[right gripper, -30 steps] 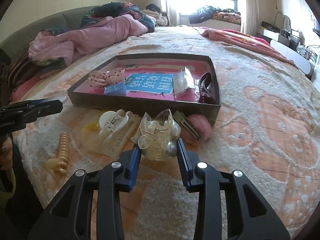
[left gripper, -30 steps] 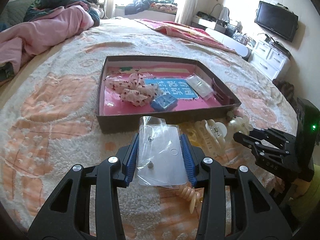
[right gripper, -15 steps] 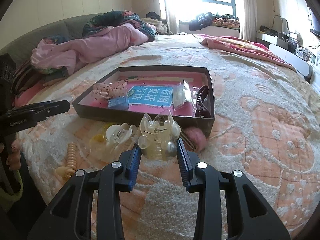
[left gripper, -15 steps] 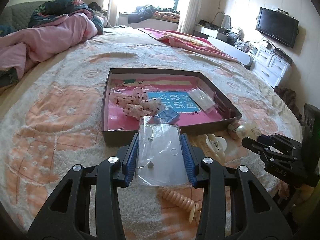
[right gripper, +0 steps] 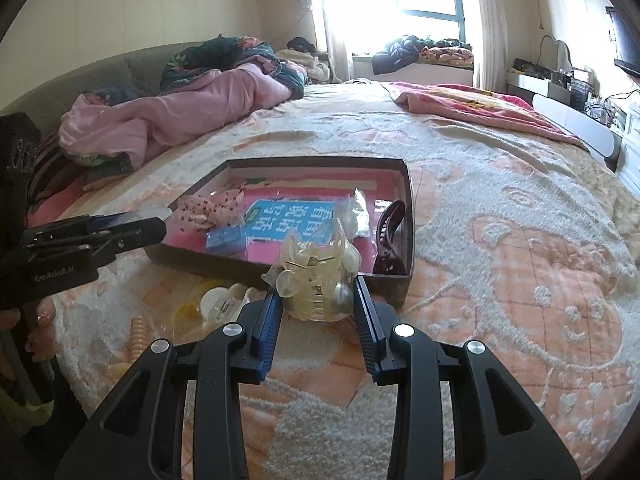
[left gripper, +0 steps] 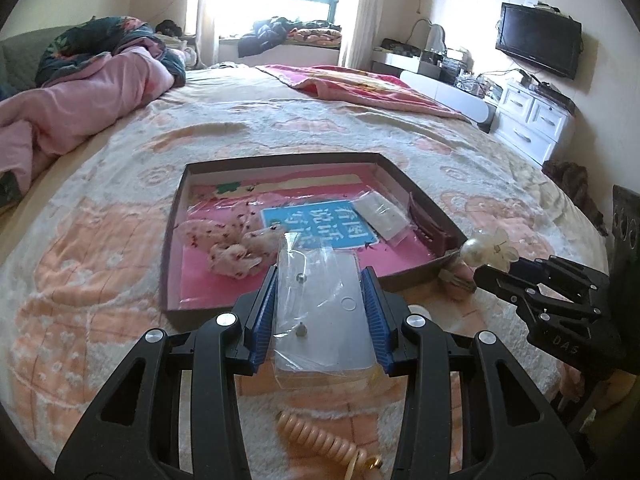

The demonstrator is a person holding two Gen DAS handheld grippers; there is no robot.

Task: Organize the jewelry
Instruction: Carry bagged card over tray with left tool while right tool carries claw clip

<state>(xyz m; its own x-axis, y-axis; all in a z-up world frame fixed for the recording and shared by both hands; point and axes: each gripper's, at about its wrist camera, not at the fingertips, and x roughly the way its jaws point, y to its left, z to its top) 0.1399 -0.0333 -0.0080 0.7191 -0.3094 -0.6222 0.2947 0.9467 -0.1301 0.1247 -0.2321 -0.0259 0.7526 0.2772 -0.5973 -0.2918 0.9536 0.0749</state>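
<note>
Both grippers have lifted up from the bed and come closer to the box since a second ago, and each keeps the same grip. Nearest, the left gripper (left gripper: 322,306) has its blue pads closed partway on a flat clear plastic packet (left gripper: 324,320) with two tiny studs inside. It holds the packet up over the near edge of the box. The right gripper (right gripper: 318,314) pinches a see-through yellowish hair claw with a pearl (right gripper: 316,282), held above the bed in front of the box's near wall. Below them, on the fluffy peach and white blanket (right gripper: 520,280), lie a peach spiral hair tie (left gripper: 320,440) and a white hair claw (right gripper: 222,300). Next comes the shallow dark cardboard box with a pink floor (left gripper: 176,216). Inside it sit a spotted pink scrunchie (left gripper: 224,248), a small blue box (right gripper: 226,238), a small clear bag (left gripper: 380,216) and a dark red hair claw (right gripper: 390,236). Far back lies a pink quilt (left gripper: 80,100).
</note>
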